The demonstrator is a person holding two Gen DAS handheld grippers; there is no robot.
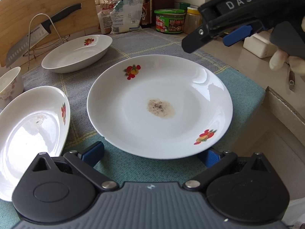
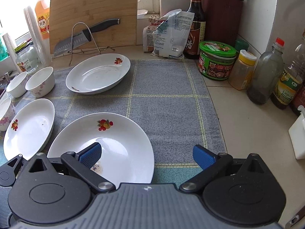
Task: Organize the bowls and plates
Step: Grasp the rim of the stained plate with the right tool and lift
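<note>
1. Left gripper (image 1: 153, 155): jaws spread wide, blue pads seen at either side of the near rim of the soiled plate (image 1: 159, 106); the right pad is partly hidden under that rim. No contact can be confirmed.
2. Right gripper (image 2: 146, 155): jaws spread, nothing pinched. The left pad is seen over the plate's well, the right pad over the grey checked mat (image 2: 167, 99). In the left wrist view "DAS" is read on the gripper body.
3. Soiled plate: white, fruit decals on the rim, a brown speckled residue patch at the centre; it rests on the mat near the counter's front edge.
4. A second plate (image 2: 28, 127) is noted to its left, a third plate (image 2: 98, 74) farther back; both carry the same fruit decal.
5. Two floral bowls (image 2: 40, 82) are seen at the mat's left edge, side by side; a third is cut off by the frame.
6. Knife (image 2: 76, 41): propped on a wire stand against a bamboo board (image 2: 93, 11); "SUPOR" is read on the blade.
7. Orange bottle (image 2: 42, 13): label reads "料酒".
8. Green-lidded jar (image 2: 216, 63) and dark sauce bottle (image 2: 195, 24): label print present, too small to read.
</note>
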